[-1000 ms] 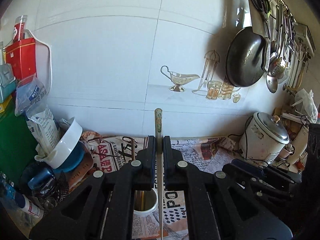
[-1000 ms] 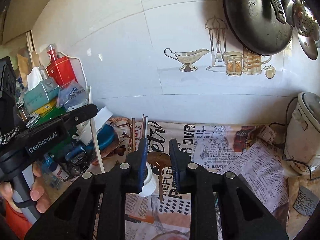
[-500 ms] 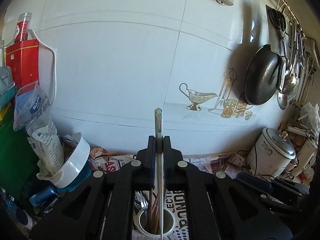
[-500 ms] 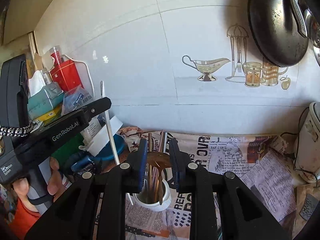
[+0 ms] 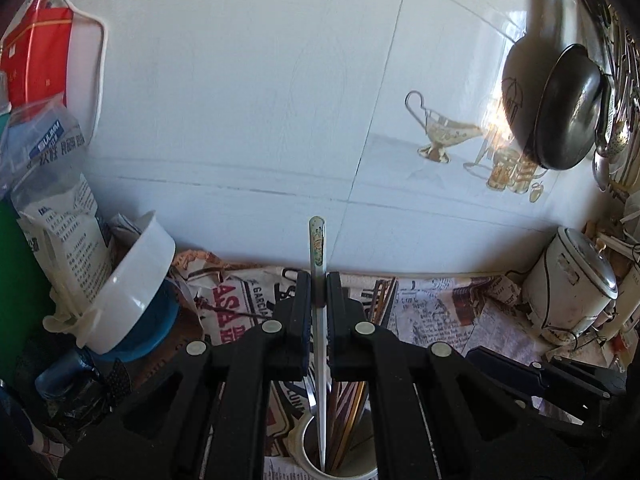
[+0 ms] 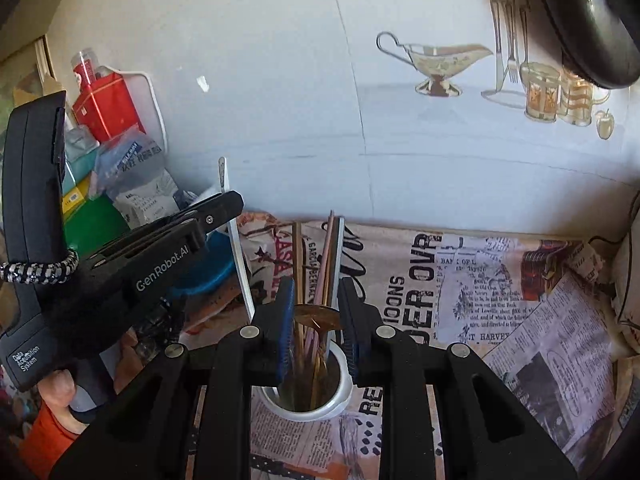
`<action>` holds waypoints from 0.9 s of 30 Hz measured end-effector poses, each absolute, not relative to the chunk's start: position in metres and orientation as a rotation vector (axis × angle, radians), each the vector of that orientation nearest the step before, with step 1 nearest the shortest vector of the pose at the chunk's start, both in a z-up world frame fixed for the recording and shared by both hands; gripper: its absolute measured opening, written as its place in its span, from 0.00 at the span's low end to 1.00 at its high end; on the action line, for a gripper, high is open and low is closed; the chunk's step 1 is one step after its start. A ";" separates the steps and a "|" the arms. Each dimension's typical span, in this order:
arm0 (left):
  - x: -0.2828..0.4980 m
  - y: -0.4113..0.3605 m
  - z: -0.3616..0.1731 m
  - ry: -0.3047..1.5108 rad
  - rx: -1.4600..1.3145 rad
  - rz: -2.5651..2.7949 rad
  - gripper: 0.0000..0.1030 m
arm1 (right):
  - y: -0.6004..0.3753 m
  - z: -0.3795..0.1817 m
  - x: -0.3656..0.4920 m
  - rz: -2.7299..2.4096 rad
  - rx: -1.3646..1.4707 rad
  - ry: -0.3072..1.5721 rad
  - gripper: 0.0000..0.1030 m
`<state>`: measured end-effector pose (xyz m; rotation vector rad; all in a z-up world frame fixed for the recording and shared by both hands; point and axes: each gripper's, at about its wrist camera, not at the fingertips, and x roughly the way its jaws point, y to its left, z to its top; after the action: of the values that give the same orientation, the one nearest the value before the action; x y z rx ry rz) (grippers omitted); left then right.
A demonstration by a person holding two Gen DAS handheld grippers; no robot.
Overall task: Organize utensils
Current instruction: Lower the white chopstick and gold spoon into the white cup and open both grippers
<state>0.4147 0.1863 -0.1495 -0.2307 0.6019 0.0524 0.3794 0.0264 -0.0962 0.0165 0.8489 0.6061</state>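
My left gripper [image 5: 319, 286] is shut on a thin white chopstick [image 5: 318, 248] that stands upright, its lower end reaching into a white cup [image 5: 306, 446] below the fingers. In the right wrist view the left gripper [image 6: 230, 210] shows at the left, holding the chopstick [image 6: 236, 240] slanted toward the white cup [image 6: 338, 398]. The cup holds several chopsticks [image 6: 330, 248] and a brown spoon [image 6: 316, 316]. My right gripper [image 6: 316, 298] is open and empty, its jaws standing either side of the utensils above the cup.
Newspaper [image 6: 480, 280] covers the counter. A tilted white bowl [image 5: 132, 292] on a blue container, bags and boxes crowd the left. A rice cooker [image 5: 572, 284] stands at the right. A black pan [image 5: 568, 108] and hanging utensils are on the wall.
Both grippers have moved closer to the cup. The left gripper has brought the chopstick down so its lower end sits in the cup. The right gripper stays open.
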 end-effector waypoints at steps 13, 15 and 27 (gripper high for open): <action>0.402 0.180 -0.170 0.744 -0.231 0.044 0.05 | 0.029 -0.123 0.378 0.606 -0.077 0.942 0.23; 0.396 0.177 -0.166 0.747 -0.212 0.047 0.05 | 0.027 -0.120 0.376 0.609 -0.085 0.934 0.24; 0.349 0.139 -0.127 0.705 -0.167 0.050 0.13 | -0.020 -0.086 0.347 0.605 -0.093 0.854 0.27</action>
<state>0.3493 0.1388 -0.1271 -0.1668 0.7048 0.0501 0.3469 -0.0199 -0.0865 -0.0928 0.8543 0.6054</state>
